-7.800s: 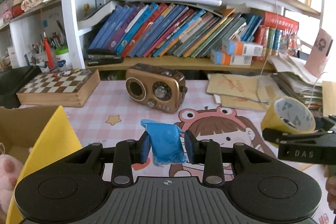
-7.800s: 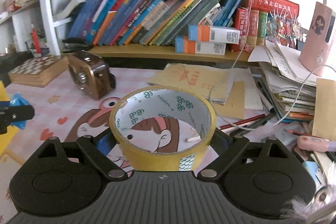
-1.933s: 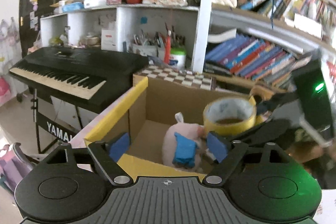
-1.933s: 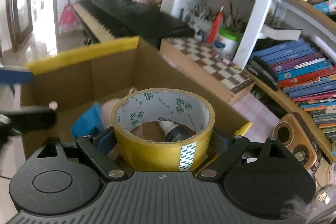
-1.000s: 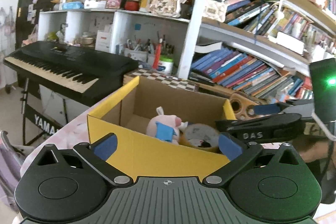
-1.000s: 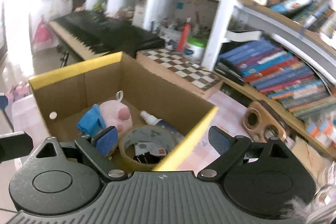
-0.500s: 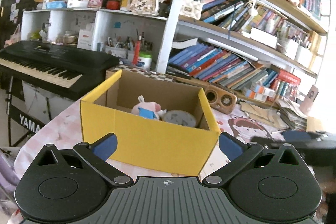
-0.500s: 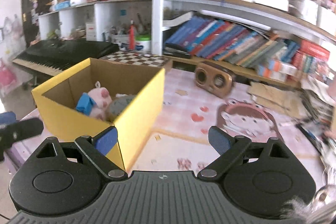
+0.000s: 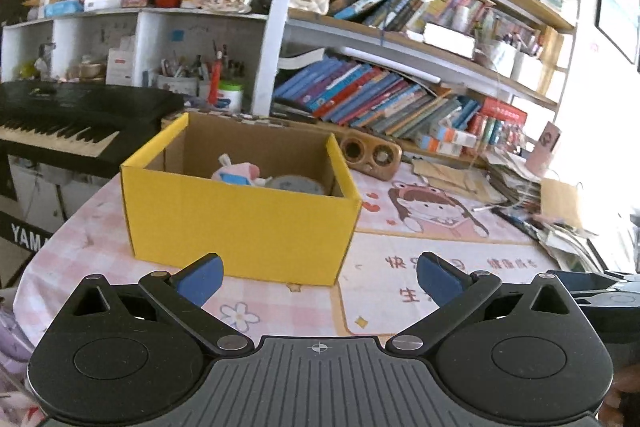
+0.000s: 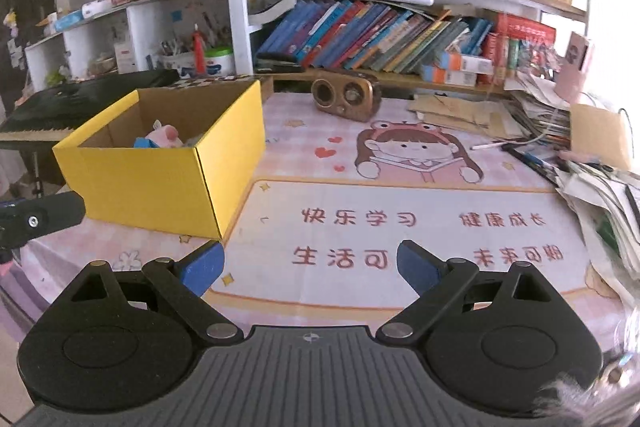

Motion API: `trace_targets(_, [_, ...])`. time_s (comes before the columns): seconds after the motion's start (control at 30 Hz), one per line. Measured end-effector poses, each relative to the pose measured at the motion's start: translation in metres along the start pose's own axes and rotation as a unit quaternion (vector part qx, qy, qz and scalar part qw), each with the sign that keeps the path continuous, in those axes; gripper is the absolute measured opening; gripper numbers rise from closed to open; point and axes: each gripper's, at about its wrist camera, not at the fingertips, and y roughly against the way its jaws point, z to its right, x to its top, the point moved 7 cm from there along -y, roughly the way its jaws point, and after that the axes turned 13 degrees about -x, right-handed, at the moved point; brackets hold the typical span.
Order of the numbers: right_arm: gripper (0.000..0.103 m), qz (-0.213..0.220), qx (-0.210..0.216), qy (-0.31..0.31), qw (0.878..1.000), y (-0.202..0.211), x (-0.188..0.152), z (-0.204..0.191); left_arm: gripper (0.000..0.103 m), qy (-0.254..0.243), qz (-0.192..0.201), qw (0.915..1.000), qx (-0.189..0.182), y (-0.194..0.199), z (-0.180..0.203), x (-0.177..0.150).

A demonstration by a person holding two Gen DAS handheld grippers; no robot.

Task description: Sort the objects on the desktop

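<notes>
Left wrist view: sat behind the left gripper (image 9: pixel 318 277), angled slightly down across the pink desk mat (image 9: pixel 400 291), facing the near wall of the yellow box (image 9: pixel 240 223) at close range, bookshelf (image 9: pixel 400 103) beyond. Right wrist view: sat behind the right gripper (image 10: pixel 310 265), angled down over the mat (image 10: pixel 400 227), the box (image 10: pixel 160 183) off to its left, a little farther. Shared: box, mat, brown radio (image 9: pixel 370 153) (image 10: pixel 346 97), bookshelf (image 10: pixel 380 35). Each view caught the other gripper at its edge
</notes>
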Motion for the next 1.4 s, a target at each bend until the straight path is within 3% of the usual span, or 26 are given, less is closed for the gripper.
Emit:
trace_targets(0.57, [0.094,-0.003,0.000,-0.005,1.000,0.029,-0.026,0.005,0.103,0.000,-0.018,0.9998,-0.006,0.017,0.010,-0.019])
trace_targets(1.4, [0.095,-0.028,-0.005,-0.006,1.000,0.028,-0.036,0.013,0.103,0.001,-0.050,0.9987,0.007,0.010,0.016,-0.029])
